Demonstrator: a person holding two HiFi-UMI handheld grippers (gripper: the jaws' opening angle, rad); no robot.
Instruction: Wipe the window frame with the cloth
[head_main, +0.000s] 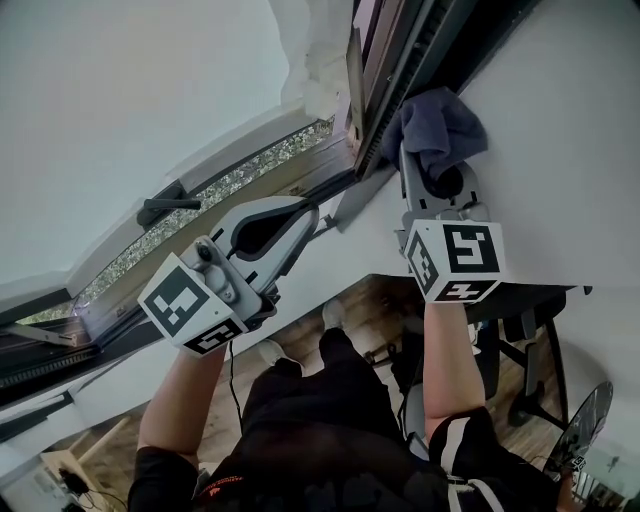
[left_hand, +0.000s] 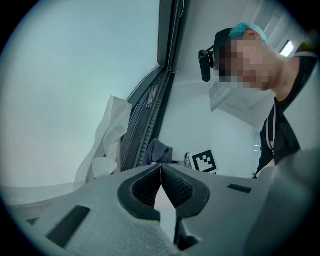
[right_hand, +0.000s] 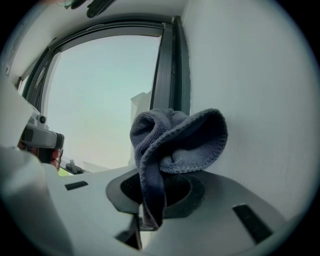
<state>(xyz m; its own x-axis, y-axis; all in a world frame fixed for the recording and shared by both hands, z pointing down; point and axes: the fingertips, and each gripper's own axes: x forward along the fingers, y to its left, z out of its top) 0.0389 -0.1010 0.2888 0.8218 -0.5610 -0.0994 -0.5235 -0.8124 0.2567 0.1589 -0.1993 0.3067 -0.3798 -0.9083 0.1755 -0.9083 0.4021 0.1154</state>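
Observation:
A dark blue-grey cloth (head_main: 441, 128) is bunched against the dark window frame (head_main: 388, 90), where the frame meets the white wall. My right gripper (head_main: 437, 172) is shut on the cloth; in the right gripper view the cloth (right_hand: 176, 144) hangs folded out of the jaws beside the frame's upright (right_hand: 172, 75). My left gripper (head_main: 306, 214) is shut with nothing in it, held below and left of the cloth, near the lower frame rail. In the left gripper view its pads (left_hand: 174, 184) meet at the tips, and the cloth (left_hand: 159, 150) shows beyond them beside the frame (left_hand: 168, 75).
White protective film (head_main: 316, 58) hangs loose on the frame above the cloth. A dark window handle (head_main: 166, 208) sticks out on the lower rail at left. The white wall (head_main: 565, 150) flanks the frame on the right. Below are the wooden floor and a chair (head_main: 528, 345).

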